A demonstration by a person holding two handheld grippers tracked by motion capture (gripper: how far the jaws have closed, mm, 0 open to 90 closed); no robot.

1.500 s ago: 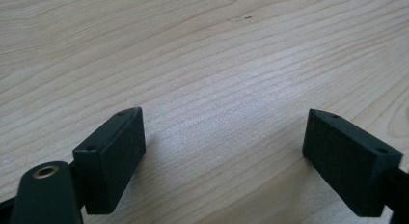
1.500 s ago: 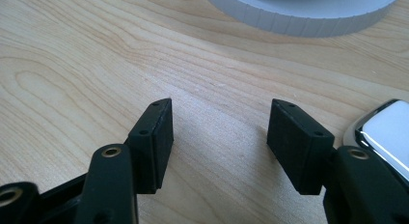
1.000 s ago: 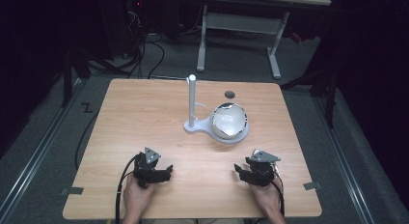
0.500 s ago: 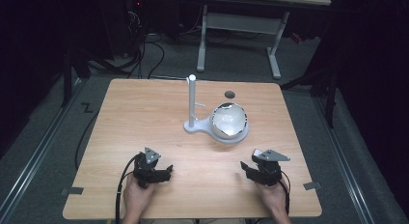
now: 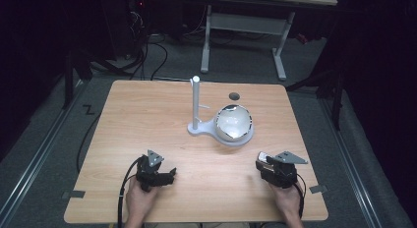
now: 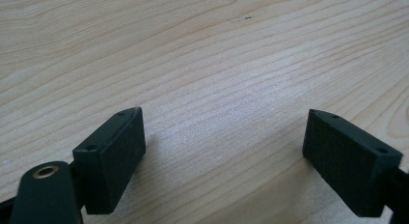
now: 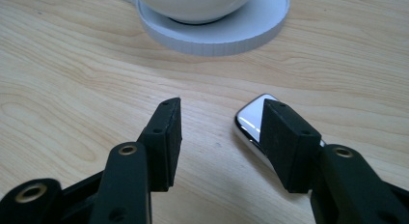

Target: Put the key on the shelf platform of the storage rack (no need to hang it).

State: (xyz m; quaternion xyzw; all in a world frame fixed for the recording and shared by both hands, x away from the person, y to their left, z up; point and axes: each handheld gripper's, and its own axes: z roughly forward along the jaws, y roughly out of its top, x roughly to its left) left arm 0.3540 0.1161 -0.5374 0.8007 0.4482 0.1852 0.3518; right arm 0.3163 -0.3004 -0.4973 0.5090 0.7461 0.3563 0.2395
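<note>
A white bowl (image 5: 234, 122) sits on the round base of a white stand (image 5: 201, 130) with an upright post, at the table's middle. My right gripper (image 5: 263, 168) rests at the front right, open; in the right gripper view (image 7: 221, 108) bare wood lies between its jaws. A small shiny chrome object (image 7: 248, 119) lies on the wood partly behind its right jaw, also seen in the high view (image 5: 264, 157). The bowl (image 7: 193, 4) and stand base (image 7: 231, 33) lie just ahead. My left gripper (image 5: 164, 175) is at the front left, open wide (image 6: 224, 115) over bare wood.
The light wooden table (image 5: 147, 120) has a small dark round spot (image 5: 234, 96) behind the bowl. Beyond the far edge stand a white desk frame (image 5: 246, 24) and cables on the floor. A black cable (image 5: 123, 188) trails from the left gripper.
My right gripper has drifted a little to the right along the front of the table. The left gripper, bowl and stand have stayed put.
</note>
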